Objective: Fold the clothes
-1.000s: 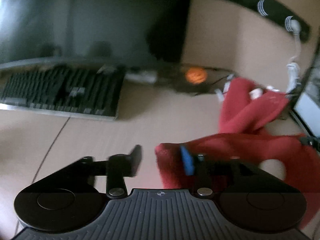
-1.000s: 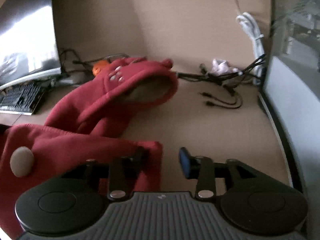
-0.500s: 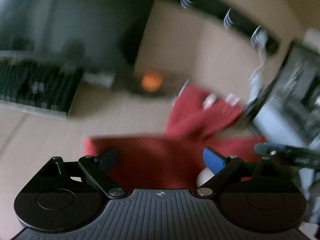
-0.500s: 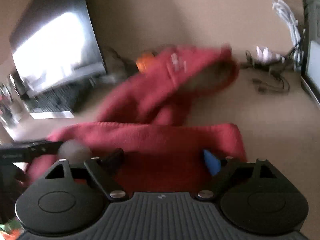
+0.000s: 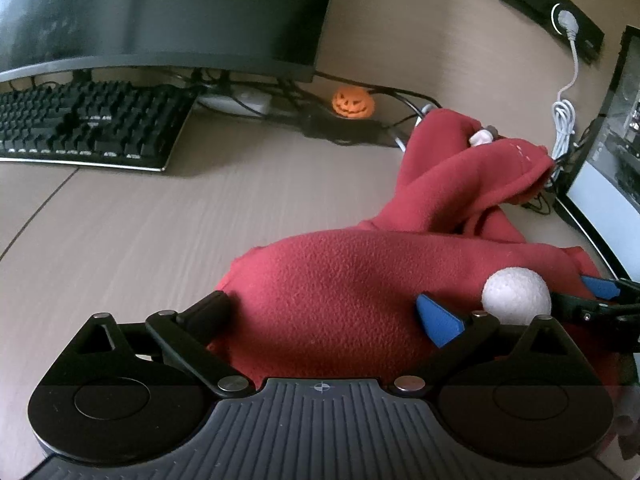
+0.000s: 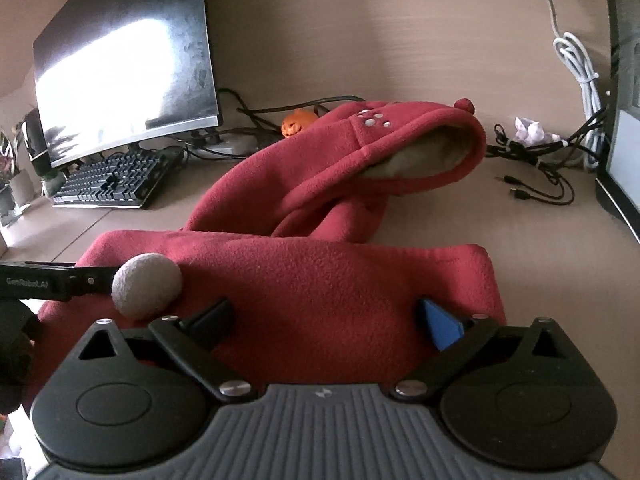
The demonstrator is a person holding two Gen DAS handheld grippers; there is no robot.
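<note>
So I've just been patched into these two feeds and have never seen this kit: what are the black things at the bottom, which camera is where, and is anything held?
Each picture comes from a camera on a hand-held claw, looking forward along its two fingers; a person carries one in each hand. The black frame at the bottom of each view is that claw itself. The left claw and right claw have both just been opening and now stand wide, fingers either side of the fabric, gripping nothing. Under them on the desk lies a red fleece hooded garment with a white pompom, its hood bunched behind. Further back are a keyboard, a monitor, a pumpkin toy and cables.
</note>
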